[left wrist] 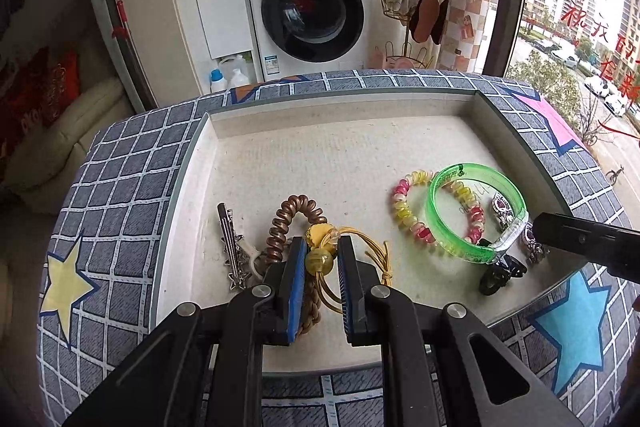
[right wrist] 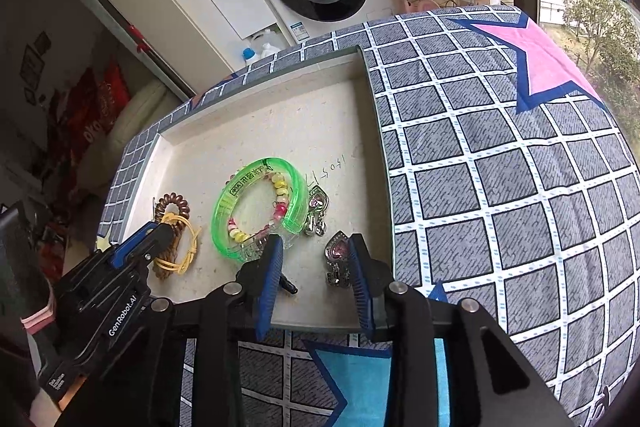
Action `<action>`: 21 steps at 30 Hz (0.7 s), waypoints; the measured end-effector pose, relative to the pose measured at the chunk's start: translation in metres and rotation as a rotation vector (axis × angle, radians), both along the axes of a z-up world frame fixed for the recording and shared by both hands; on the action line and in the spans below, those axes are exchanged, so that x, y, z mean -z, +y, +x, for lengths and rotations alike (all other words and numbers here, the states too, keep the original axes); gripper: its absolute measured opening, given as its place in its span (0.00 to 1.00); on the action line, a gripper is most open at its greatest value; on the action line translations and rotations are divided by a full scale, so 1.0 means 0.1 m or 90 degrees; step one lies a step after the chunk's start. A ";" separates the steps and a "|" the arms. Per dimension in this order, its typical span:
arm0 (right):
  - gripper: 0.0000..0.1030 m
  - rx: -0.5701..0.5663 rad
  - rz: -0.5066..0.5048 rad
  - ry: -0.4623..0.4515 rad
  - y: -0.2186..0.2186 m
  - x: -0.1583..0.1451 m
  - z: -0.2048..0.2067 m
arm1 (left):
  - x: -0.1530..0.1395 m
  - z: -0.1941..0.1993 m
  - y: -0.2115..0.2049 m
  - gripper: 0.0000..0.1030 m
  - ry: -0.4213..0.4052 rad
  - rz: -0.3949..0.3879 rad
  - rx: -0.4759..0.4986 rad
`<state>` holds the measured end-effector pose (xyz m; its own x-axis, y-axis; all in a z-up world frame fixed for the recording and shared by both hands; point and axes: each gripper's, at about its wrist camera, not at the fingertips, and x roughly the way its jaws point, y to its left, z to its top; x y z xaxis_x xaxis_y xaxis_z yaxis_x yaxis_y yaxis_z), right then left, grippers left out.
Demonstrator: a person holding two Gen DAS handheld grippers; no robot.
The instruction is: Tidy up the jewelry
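A: Item one, container?

B: Shallow beige tray (left wrist: 340,155) with a raised rim, resting on a grey checked cloth (left wrist: 120,187) printed with coloured stars.

A: Contents, left side?

B: Silver star hair clip (left wrist: 232,247) near the tray's left wall. Beside it a brown spiral hair tie (left wrist: 288,223), with a yellow elastic cord with beads (left wrist: 324,247) lying over it.

A: Left gripper (left wrist: 318,283)?

B: Lowered over that pile. Its blue pads are close together and pinch the yellow elastic cord with beads, one amber bead sitting right between them.

A: Contents, right side?

B: Green translucent bangle (right wrist: 256,203), tilted, overlapping a pink-and-yellow bead bracelet (left wrist: 408,215). Just beside the bangle, a silver earring (right wrist: 316,211). Nearer the front rim, a second silver earring with a pink stone (right wrist: 338,255). A small black piece (left wrist: 500,271) lies by the bangle; possibly a clip, too dark to tell.

A: Right gripper (right wrist: 314,279)?

B: Jaws spread, nothing pinched. The pink-stone earring lies on the tray floor just inside the right pad; whether it touches the pad I cannot tell.

A: Background?

B: White washing machine (left wrist: 312,3) behind the table.
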<state>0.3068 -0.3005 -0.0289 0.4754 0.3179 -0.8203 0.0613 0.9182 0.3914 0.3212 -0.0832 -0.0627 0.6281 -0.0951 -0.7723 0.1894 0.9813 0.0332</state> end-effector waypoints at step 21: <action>0.42 -0.011 0.020 -0.029 0.13 -0.23 -0.07 | -0.34 -0.16 0.09 1.00 -0.073 0.004 -0.025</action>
<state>0.2997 -0.2877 -0.0059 0.5061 0.3513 -0.7877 0.0275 0.9062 0.4219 0.3055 -0.0744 -0.0289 0.7151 -0.0649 -0.6960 0.1462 0.9876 0.0581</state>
